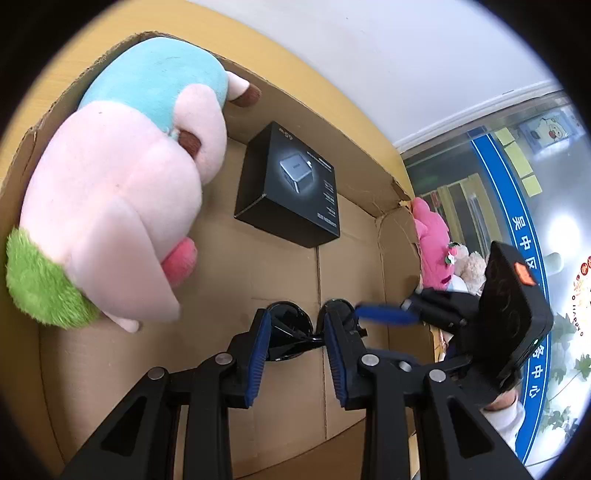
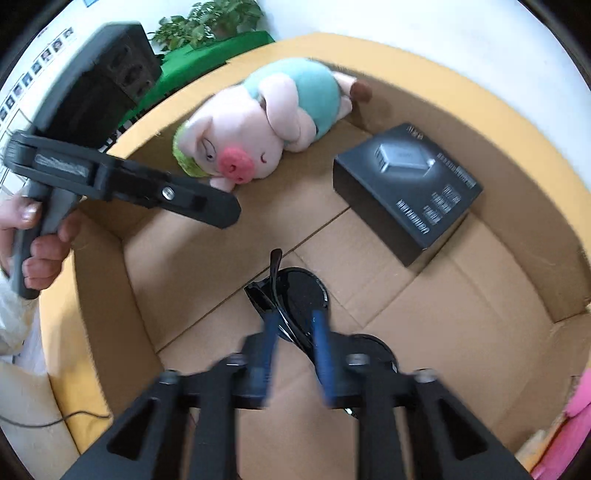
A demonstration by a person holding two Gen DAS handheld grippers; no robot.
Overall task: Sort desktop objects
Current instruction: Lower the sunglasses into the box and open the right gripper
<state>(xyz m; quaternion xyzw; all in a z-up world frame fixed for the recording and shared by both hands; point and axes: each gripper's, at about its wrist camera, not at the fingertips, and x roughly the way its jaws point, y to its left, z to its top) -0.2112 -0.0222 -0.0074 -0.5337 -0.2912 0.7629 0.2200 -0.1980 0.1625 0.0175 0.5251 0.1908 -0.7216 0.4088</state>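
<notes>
A cardboard box [image 1: 354, 258] [image 2: 424, 317] holds a pink plush pig [image 1: 122, 192] [image 2: 258, 122], a black charger box [image 1: 291, 184] [image 2: 410, 188] and black sunglasses [image 1: 295, 332] [image 2: 295, 295] on its floor. My left gripper [image 1: 295, 328] is open, its blue pads on either side of the sunglasses' bridge, just above them. My right gripper [image 2: 293, 325] is open with the sunglasses between its blurred pads; it also shows in the left wrist view [image 1: 388, 314] at the box's right wall. The left gripper's body [image 2: 122, 181] shows in the right wrist view, over the box's left wall.
The box stands on a yellow table [image 1: 332, 92] [image 2: 461, 66] by a white wall. Pink and beige plush toys [image 1: 439, 254] lie outside the box's right wall. A green cloth and a potted plant [image 2: 210, 22] are behind the table.
</notes>
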